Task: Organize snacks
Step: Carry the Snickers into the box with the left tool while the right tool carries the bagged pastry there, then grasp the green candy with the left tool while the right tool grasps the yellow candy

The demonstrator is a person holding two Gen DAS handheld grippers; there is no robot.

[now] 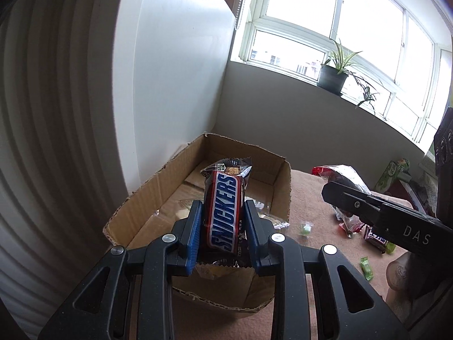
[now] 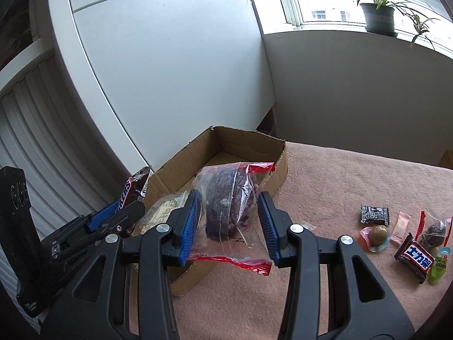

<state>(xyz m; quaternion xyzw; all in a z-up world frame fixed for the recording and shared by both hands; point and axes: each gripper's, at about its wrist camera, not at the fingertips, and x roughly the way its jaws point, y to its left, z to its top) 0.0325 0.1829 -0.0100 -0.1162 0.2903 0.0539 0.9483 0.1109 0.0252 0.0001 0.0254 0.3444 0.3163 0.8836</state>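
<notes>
My left gripper (image 1: 223, 208) is shut on a Snickers bar (image 1: 225, 206) and holds it above the open cardboard box (image 1: 136, 195). It also shows at the left of the right wrist view (image 2: 121, 206). My right gripper (image 2: 230, 201) is shut on a clear bag with red edges holding a dark snack (image 2: 229, 206), over the box's (image 2: 249, 144) right side. The right gripper also shows in the left wrist view (image 1: 328, 189), with the bag (image 1: 345, 175). A few wrapped snacks lie in the box (image 1: 181, 209).
The box stands on a pink cloth (image 2: 354, 175). Several loose snacks lie on the cloth at the right: a dark Chinese-labelled bar (image 2: 414, 257), a black packet (image 2: 374, 214), a round candy (image 2: 378, 233), green candies (image 1: 366, 267). A potted plant (image 1: 332, 78) stands on the windowsill.
</notes>
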